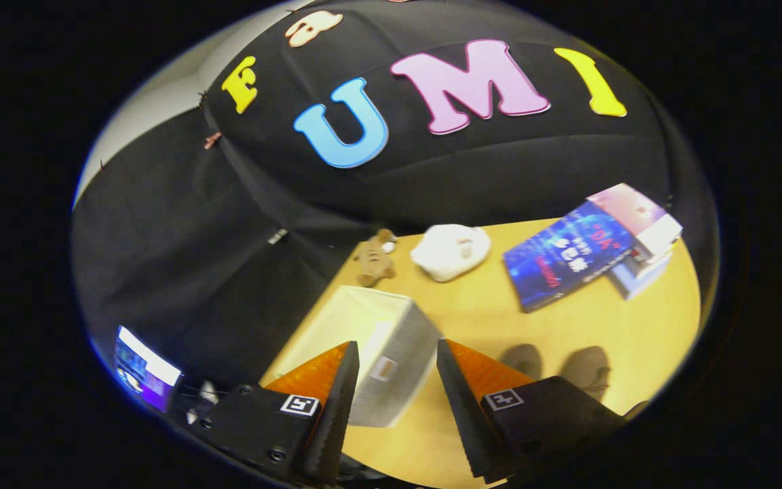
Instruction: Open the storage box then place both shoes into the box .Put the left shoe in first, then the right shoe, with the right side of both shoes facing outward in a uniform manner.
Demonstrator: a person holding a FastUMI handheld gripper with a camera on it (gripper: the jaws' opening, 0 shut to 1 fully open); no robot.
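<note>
1. Now up in the air over the yellow table (pixel 472 305), tilted view, gripper (pixel 396 353) spread apart, nothing between the fingers (pixel 337 401).
2. Just ahead, showing through the gap between the tips: the white storage box (pixel 391 339), sitting near the table's edge, pale top face up, a small tag on its near wall. Whether open or closed, cannot tell.
3. Beside the box, just beyond the right finger: two dark shoes (pixel 561 367), side by side on the table, blurred, partly behind that finger. Neither in the box.
4. Farther back, well beyond the fingers: a small brown teddy bear (pixel 376 258) by the table's far edge, a white mask-like object (pixel 451 251) next to it.
5. Further along the back: a blue book (pixel 564 261) leaning against a stack of small white boxes (pixel 642 244).
6. Off the table, beside the left finger: a lit screen (pixel 143 370), low against the dark cloth.
</note>
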